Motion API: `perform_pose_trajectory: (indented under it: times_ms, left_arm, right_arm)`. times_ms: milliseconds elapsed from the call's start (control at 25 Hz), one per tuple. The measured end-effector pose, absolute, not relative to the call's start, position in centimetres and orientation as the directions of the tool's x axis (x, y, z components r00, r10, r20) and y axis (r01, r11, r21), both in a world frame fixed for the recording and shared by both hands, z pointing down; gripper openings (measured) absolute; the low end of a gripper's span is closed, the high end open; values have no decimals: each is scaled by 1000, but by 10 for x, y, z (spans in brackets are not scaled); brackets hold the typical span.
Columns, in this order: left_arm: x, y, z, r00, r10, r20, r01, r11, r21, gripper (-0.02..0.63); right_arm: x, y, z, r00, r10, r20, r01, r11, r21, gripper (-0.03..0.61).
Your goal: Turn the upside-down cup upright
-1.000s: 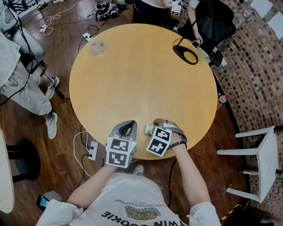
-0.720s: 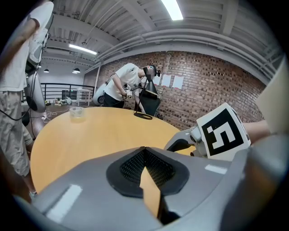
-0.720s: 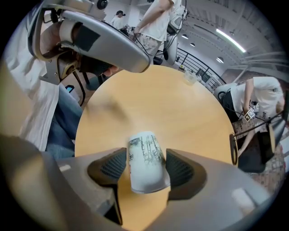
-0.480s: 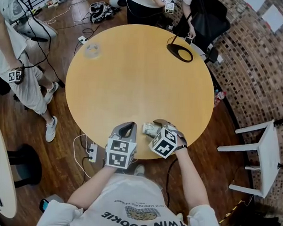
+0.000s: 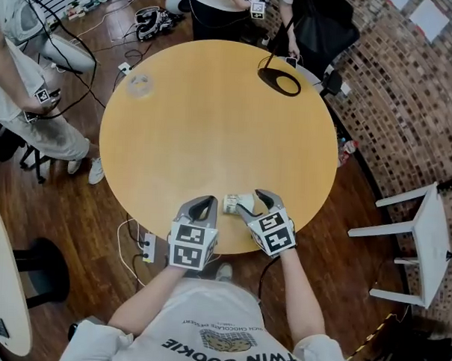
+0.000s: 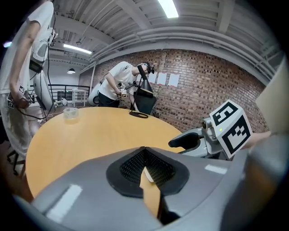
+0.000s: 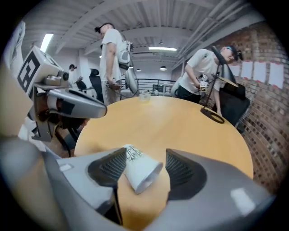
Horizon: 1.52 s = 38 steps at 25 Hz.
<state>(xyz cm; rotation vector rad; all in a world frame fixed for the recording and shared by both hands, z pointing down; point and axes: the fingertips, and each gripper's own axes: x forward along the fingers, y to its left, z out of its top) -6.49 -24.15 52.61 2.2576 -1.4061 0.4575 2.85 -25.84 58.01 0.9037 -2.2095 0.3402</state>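
A white paper cup (image 5: pixel 233 204) with a dark print lies on its side near the front edge of the round wooden table (image 5: pixel 213 123). In the right gripper view the cup (image 7: pixel 140 171) is tilted between the jaws, its base end against the left pad, with a gap to the right pad. My right gripper (image 5: pixel 253 202) (image 7: pixel 142 164) is open around it. My left gripper (image 5: pixel 203 206) (image 6: pixel 144 155) rests just left of the cup, shut on nothing. The right gripper's finger (image 6: pixel 185 142) shows in the left gripper view.
A clear tape roll (image 5: pixel 138 84) sits at the table's far left and a black ring-shaped stand (image 5: pixel 279 81) at the far right. People stand around the far side and left. A white chair (image 5: pixel 425 244) is to the right. Cables lie on the floor.
My right gripper has turned, its marker cube swinging right and toward me. The cup has shifted slightly left and lies on its side. The left gripper has stayed put.
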Motion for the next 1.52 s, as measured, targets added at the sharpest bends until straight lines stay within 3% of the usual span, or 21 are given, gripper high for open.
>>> perform_pose_trajectory:
  times_ms: [160, 400, 640, 1000, 1320, 1520]
  left_arm:
    - [-58, -240, 526, 435, -754, 492, -899, -398, 186, 6]
    - [-56, -235, 528, 435, -753, 494, -898, -401, 181, 6]
    - [-58, -235, 526, 428, -756, 495, -902, -394, 178, 6]
    - [-55, -233, 525, 431, -755, 493, -901, -394, 183, 6]
    - [-56, -230, 524, 432, -760, 486, -900, -395, 182, 6]
    - [-56, -229, 525, 435, -760, 483, -900, -393, 190, 6]
  right_arm:
    - [46, -257, 591, -521, -513, 682, -778, 614, -133, 262]
    - [43, -245, 606, -599, -460, 656, -768, 561, -307, 249]
    - [45, -243, 607, -601, -463, 652, -766, 567, -304, 107]
    - [34, -234, 601, -675, -409, 614, -698, 622, -354, 43]
    - [21, -229, 570, -680, -331, 654, -604, 759, -244, 17]
    - [18, -225, 571, -528, -239, 815, -414, 910, -1, 15]
